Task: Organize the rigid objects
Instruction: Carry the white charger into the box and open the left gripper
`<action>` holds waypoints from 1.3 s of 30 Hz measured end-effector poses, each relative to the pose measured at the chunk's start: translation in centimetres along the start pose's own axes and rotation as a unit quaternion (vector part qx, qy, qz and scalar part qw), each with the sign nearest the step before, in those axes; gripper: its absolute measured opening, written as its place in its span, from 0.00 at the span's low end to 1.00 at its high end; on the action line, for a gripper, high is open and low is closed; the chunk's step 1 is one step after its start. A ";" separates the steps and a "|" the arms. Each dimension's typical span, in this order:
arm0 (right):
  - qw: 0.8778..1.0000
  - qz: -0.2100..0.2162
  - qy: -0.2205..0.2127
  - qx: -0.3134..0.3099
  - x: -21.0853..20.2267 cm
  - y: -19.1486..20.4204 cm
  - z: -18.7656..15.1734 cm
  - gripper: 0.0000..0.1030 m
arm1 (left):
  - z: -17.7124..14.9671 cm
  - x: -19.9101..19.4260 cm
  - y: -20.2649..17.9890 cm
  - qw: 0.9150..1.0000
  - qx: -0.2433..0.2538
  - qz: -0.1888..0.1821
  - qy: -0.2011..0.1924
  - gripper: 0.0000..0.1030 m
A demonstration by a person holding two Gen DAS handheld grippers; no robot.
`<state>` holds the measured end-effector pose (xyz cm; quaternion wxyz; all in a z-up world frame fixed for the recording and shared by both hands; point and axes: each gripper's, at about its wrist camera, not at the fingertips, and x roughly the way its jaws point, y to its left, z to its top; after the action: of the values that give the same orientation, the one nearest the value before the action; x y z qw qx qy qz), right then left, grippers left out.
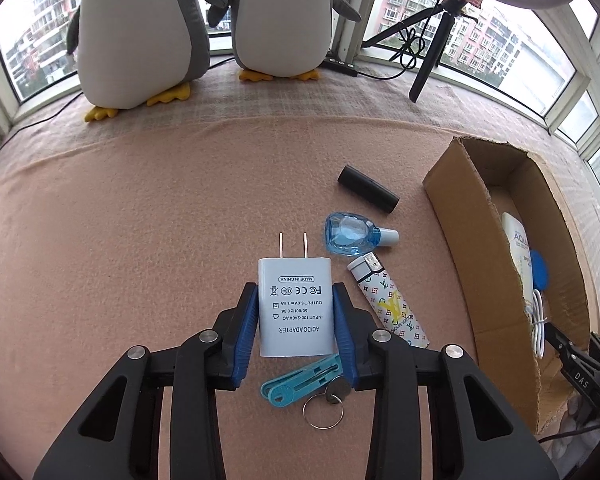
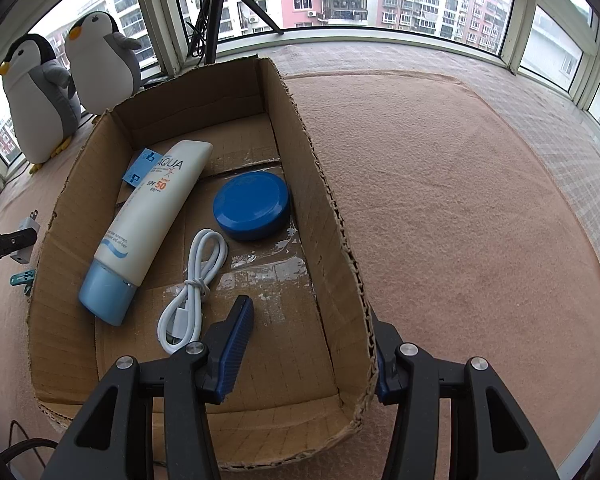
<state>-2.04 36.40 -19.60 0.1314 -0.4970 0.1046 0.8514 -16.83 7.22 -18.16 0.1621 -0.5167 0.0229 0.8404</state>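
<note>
My left gripper [image 1: 296, 288] is shut on a white AC/DC adapter [image 1: 295, 308], blue pads pressing its two sides, prongs pointing away from me. It is low over the pink cloth; I cannot tell whether it is lifted. Beside it lie a patterned lighter [image 1: 388, 304], a small blue bottle [image 1: 348, 238], a black tube [image 1: 368, 189] and teal key tags [image 1: 296, 380] on a ring. My right gripper [image 2: 308, 320] stands open astride the right wall of the cardboard box [image 2: 324, 184], one finger inside and one outside, holding nothing. The box contains a sunscreen tube [image 2: 152, 220], a blue round tin [image 2: 252, 206] and a white cable [image 2: 192, 288].
Two plush penguins [image 1: 140, 32] stand at the back by the windows, with a black tripod [image 1: 432, 48] and cables to their right. The cardboard box [image 1: 460, 240] sits to the right of the loose items. Pink cloth [image 2: 460, 200] stretches to the right of the box.
</note>
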 end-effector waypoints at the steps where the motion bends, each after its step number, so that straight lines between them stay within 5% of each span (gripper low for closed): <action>1: 1.000 0.000 0.000 0.000 0.0 0.0 0.0 0.45 | 0.1 -0.5 -0.2 1.000 0.001 -0.004 -0.005 0.33; 19: 1.000 0.001 0.000 0.001 0.0 0.0 0.0 0.45 | -0.5 -4.0 -13.0 0.987 0.109 -0.113 -0.030 0.33; 37: 1.000 0.003 0.000 0.004 0.1 -0.3 0.2 0.45 | -2.0 -2.5 -18.1 0.980 0.150 -0.131 0.000 0.34; 39: 1.000 0.003 0.000 0.005 0.1 -0.3 0.3 0.45 | -1.9 -2.5 -18.1 0.980 0.150 -0.135 0.000 0.48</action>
<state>-2.22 36.81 -19.59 0.1312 -0.4956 0.1107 0.8514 -8.77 23.29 -14.51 0.3492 -0.4848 0.0786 0.7980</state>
